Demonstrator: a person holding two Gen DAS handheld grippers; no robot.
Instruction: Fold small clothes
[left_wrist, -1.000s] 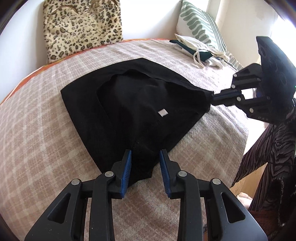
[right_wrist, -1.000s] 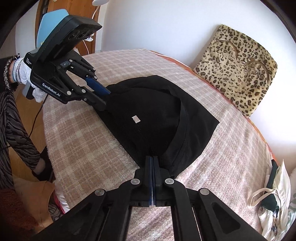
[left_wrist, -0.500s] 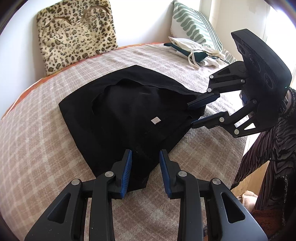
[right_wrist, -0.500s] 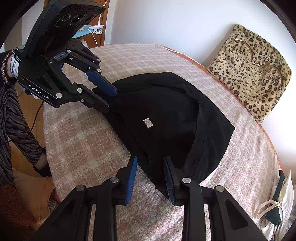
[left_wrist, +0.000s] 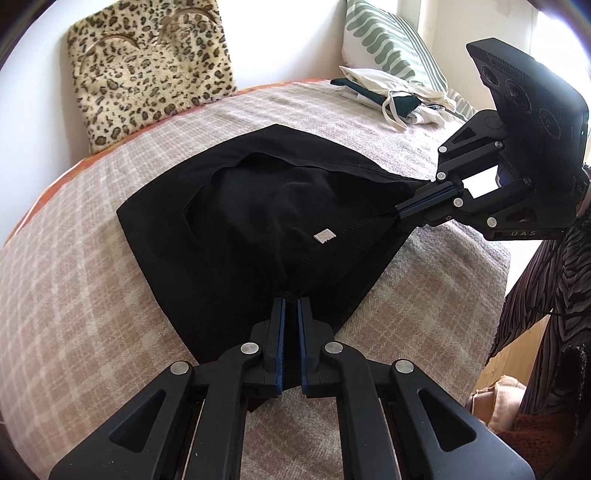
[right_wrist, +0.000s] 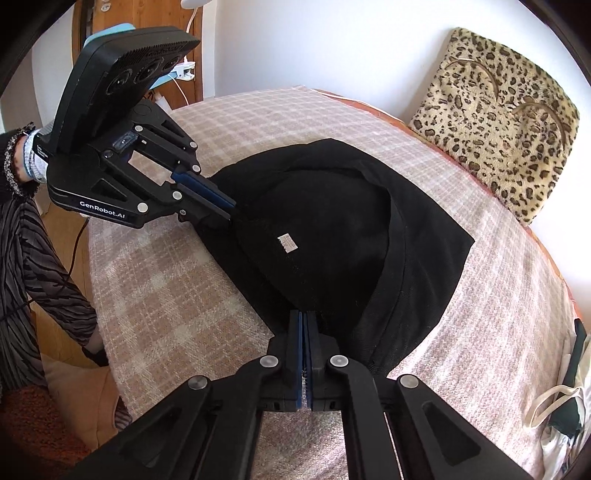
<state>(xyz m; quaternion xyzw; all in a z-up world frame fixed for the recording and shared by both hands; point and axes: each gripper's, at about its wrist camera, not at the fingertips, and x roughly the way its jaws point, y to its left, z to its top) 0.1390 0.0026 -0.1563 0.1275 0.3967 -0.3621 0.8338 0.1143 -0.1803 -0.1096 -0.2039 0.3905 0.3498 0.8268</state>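
Note:
A black garment (left_wrist: 266, 221) with a small white label (left_wrist: 324, 235) lies spread on a checked blanket (left_wrist: 74, 314). My left gripper (left_wrist: 291, 304) is shut on the garment's near edge. My right gripper (left_wrist: 400, 212) is shut on the garment's right corner. In the right wrist view the garment (right_wrist: 351, 240) fills the middle, my right gripper (right_wrist: 303, 317) pinches its near edge, and my left gripper (right_wrist: 231, 212) pinches its left corner. The cloth is stretched between the two grippers.
A leopard-print cushion (left_wrist: 147, 70) leans on the wall at the back. A striped green pillow (left_wrist: 391, 40) and a cloth bag with dark fabric (left_wrist: 391, 96) lie at the back right. The bed's edge (left_wrist: 495, 280) drops off to the right, beside a person's striped sleeve (right_wrist: 33, 258).
Both grippers have closed on the garment. The right one had opened half a second ago and is now shut on the corner again; the left one went from open to shut on the near edge.

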